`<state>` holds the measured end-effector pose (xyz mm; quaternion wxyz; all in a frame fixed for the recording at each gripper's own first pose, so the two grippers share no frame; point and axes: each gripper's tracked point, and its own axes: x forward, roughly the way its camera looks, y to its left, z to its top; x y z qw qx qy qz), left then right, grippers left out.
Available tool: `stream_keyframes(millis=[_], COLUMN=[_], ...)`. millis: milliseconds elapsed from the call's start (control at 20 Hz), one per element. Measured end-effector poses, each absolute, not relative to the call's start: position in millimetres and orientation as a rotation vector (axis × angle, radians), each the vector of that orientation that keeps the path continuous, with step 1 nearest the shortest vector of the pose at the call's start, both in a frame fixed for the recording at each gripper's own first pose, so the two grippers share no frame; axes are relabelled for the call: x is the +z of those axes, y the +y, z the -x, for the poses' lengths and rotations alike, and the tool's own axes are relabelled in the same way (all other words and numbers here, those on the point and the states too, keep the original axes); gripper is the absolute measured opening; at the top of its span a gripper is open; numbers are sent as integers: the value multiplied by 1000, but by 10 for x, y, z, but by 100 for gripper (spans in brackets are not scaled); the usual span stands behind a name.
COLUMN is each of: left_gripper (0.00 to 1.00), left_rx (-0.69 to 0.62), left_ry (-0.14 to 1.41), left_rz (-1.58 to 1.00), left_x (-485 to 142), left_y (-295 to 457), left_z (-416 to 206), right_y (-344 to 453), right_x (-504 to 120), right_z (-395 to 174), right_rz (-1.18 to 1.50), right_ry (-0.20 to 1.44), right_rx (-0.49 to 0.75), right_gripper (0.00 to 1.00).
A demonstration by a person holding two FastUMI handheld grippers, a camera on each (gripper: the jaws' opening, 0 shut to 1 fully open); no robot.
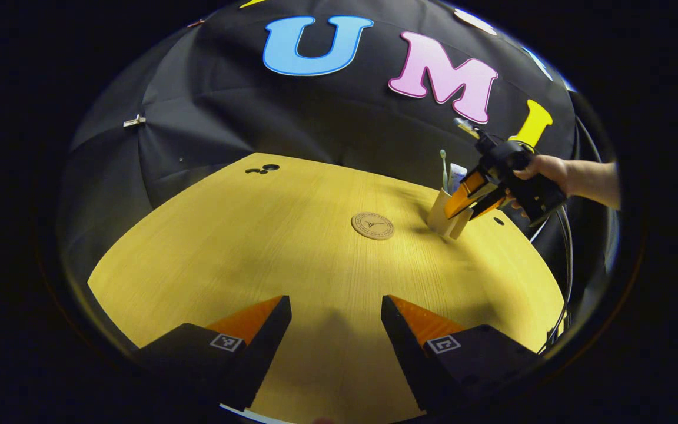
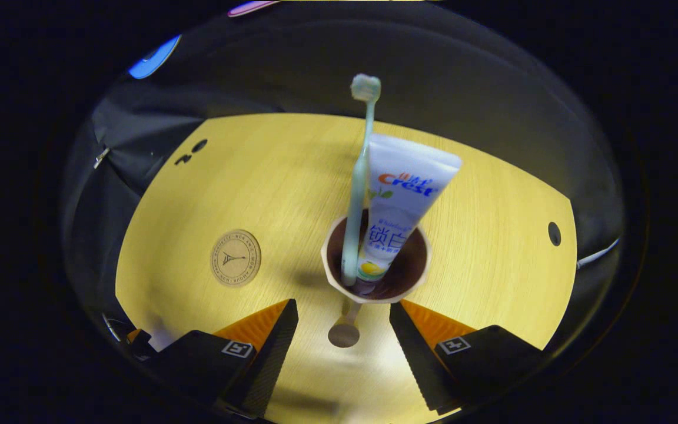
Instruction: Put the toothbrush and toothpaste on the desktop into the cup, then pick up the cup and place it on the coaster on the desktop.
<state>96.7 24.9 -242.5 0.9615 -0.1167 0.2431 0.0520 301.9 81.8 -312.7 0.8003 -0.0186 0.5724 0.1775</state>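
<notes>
A beige cup [image 2: 332, 272] with a dark inside stands on the yellow wooden table, holding a pale green toothbrush [image 2: 360, 176] and a white toothpaste tube [image 2: 405, 188], both upright. Its handle [image 2: 345, 331] points between the fingers of my right gripper [image 2: 344, 307], which is open and just short of the cup's rim. A round cork coaster [image 2: 235, 258] lies bare to the cup's left. In the left gripper view the cup [image 1: 438, 213] sits right of the coaster [image 1: 372, 225], with the right gripper [image 1: 461, 213] around it, held by a hand [image 1: 542, 168]. My left gripper [image 1: 336, 309] hovers open over the near table.
Small dark holes mark the tabletop near its far left corner [image 1: 268, 168] and right of the cup [image 2: 554, 234]. Black cloth walls close the back and sides. A cable [image 1: 565, 259] hangs off the table's right edge.
</notes>
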Motion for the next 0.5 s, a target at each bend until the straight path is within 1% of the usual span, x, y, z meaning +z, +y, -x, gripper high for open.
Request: stream_keyframes(millis=[50,100,150,250,500], left_gripper=[98,98,98,98,97], left_rx=[103,102,102,108,134], left_ry=[490,485,482,481,490], left_rz=[239,247,258,276,285], left_x=[-2427,-2415,-2415,-2413,-2519], left_y=[260,275,281,326,444], left_z=[-964,-958,-945,-928,-886], right_y=[833,857,853,855,769], right_x=[-3138,-3150,-3187,-3259,-3384], right_z=[-3011,-3035,-3035,-3065,-3103], right_rz=[11,-15,-33,-55,-41], right_ry=[1266,1288,1308,1343,1376], right_rx=[365,350,333,301,246], right_gripper=[100,96,95,95,89])
